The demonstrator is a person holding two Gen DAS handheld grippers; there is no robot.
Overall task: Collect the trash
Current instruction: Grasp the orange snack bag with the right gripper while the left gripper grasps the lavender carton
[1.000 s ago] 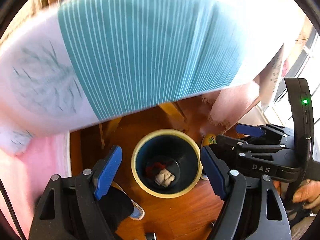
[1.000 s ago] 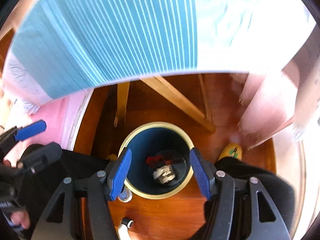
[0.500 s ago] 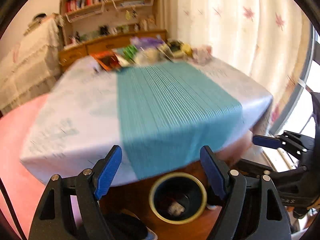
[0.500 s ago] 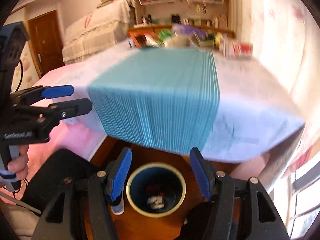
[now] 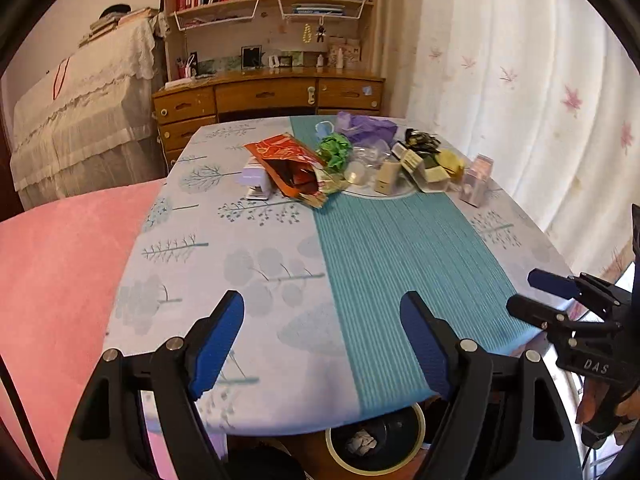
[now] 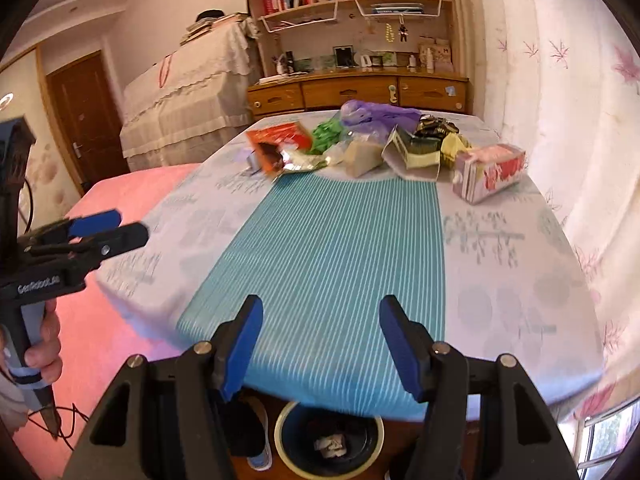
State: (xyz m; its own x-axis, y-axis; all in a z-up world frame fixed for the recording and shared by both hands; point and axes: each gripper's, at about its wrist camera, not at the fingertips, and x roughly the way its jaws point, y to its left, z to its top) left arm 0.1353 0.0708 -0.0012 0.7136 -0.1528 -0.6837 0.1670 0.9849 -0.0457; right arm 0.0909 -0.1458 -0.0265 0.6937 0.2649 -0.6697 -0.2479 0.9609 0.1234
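Left wrist view shows both the left hand-held gripper (image 5: 322,340) and right hand-held gripper (image 6: 320,344) released and empty; the orange foil bag (image 5: 286,164) on the table (image 5: 400,248) looks light, crinkly and slippery, best pinched at its flat edge.

Daylight, bright, coming through the curtain (image 5: 520,92) on the right; it's near blown out in both views. The pink surface (image 6: 120,280) at left glows oversaturated. Strong fisheye bend, black vignette in the corners. Left wrist view is sharp. Right wrist view has motion smear on the desk (image 6: 500,280) near edge. Deep shadow under the desk around the bin (image 5: 416,436).
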